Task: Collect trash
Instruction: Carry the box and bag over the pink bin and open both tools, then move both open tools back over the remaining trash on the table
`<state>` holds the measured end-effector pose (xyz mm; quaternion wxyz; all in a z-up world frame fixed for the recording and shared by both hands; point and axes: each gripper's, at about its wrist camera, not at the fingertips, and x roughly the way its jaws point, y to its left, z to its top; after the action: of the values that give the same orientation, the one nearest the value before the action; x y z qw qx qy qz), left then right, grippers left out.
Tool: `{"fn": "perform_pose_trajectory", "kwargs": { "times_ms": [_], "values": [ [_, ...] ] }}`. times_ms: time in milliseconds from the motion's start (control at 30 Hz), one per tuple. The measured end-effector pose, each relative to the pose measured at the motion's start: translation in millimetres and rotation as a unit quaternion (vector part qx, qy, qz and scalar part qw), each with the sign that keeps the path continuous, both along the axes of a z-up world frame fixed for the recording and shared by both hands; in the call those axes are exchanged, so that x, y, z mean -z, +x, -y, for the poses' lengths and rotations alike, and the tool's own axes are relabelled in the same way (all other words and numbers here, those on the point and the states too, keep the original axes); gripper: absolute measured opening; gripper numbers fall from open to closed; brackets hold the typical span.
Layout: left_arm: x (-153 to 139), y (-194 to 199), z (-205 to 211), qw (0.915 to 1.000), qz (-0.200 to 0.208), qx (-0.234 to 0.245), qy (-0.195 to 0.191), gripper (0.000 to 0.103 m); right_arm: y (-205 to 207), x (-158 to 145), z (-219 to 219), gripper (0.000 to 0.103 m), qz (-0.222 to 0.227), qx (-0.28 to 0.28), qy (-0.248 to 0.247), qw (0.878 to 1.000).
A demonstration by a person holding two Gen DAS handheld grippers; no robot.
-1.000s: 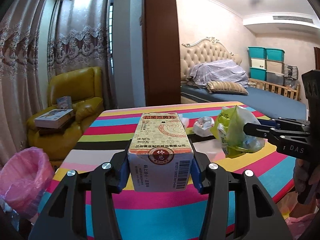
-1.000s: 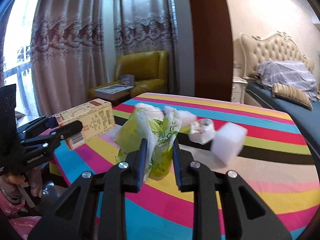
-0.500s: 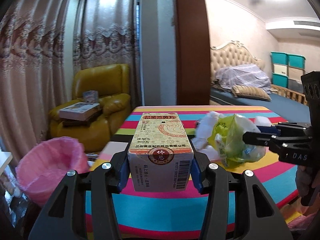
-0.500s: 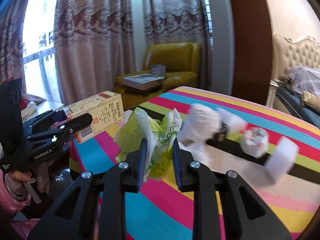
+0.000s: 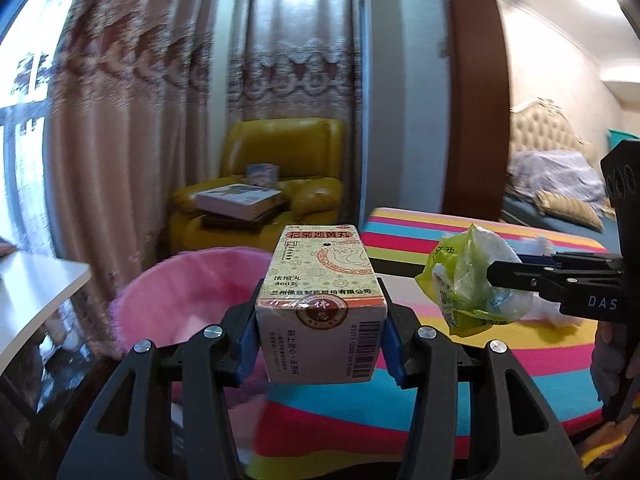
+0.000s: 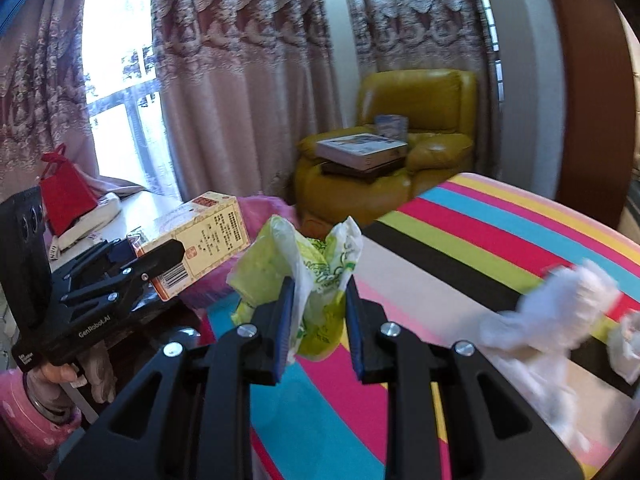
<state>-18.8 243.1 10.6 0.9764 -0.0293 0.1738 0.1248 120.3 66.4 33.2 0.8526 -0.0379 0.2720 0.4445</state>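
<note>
Pink-lined bin [image 5: 188,292] sits on floor beside striped surface [image 5: 460,364]; interior looks pink, contents not readable, blurred. Left tongs [image 5: 320,340] clamped on medicine box [image 5: 322,308]: cream carton w/ red title band, round brown seal, barcode on side; held in air, bin rim just behind/below it. Right tongs [image 6: 316,324] squeezed shut on green-white plastic bag [image 6: 316,280], crumpled, printed film; held above surface edge, near box [image 6: 200,236] but apart. On surface to right: white tissue wad [image 6: 552,312], blurred. Behind: yellow armchair [image 5: 280,184] w/ stacked books [image 5: 240,204], curtains [image 5: 132,120]. Nothing betw. box and bin opening.
</note>
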Motion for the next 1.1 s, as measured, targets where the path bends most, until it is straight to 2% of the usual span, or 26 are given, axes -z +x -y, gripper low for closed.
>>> {"fn": "perform_pose_trajectory", "kwargs": {
  "times_ms": [167,400,633,733,767,800,833,867,933,967,1100],
  "values": [
    [-4.5,-5.0,-49.2,0.9989,-0.002,-0.044,-0.018,0.047,12.7,-3.9,-55.9,0.025,-0.013,-0.035,0.004,0.999],
    [-2.1,6.9,-104.7,0.9956,-0.022,-0.083,-0.037,0.047,29.3,-12.5,-114.7,0.026,-0.018,-0.052,0.008,0.998],
    [4.0,28.1,-151.9,0.9903,-0.018,-0.108,-0.085,0.047,44.7,-6.7,-170.6,0.027,-0.021,-0.064,-0.003,0.998],
    [3.3,39.2,-165.6,0.9896,-0.016,-0.114,-0.086,0.047,48.9,-3.3,-185.6,0.038,-0.016,-0.071,0.006,0.997],
    [3.1,41.2,-169.2,0.9890,-0.013,-0.119,-0.087,0.048,50.5,-3.3,-188.9,0.050,-0.011,-0.072,0.006,0.997],
    [2.0,42.1,-173.4,0.9879,-0.008,-0.129,-0.086,0.051,51.6,-2.9,-186.5,0.058,-0.010,-0.072,0.007,0.997],
    [1.2,40.9,-176.4,0.9858,-0.004,-0.146,-0.084,0.060,53.2,-3.3,-183.8,0.058,-0.012,-0.071,0.011,0.997],
    [-0.4,38.0,-177.3,0.9841,0.003,-0.157,-0.083,0.064,54.8,-3.5,-178.4,0.058,-0.017,-0.068,0.017,0.997],
    [-2.1,31.1,-172.6,0.9832,0.014,-0.165,-0.077,0.080,55.9,-2.9,-163.4,0.059,-0.020,-0.061,0.021,0.998],
    [-1.5,28.0,-168.3,0.9829,0.015,-0.170,-0.068,0.084,55.3,-2.4,-153.7,0.060,-0.019,-0.056,0.020,0.998],
    [4.7,18.8,-139.9,0.9833,0.008,-0.175,-0.051,0.089,50.4,8.0,-103.5,0.066,-0.019,-0.032,0.013,0.999]
  ]
}}
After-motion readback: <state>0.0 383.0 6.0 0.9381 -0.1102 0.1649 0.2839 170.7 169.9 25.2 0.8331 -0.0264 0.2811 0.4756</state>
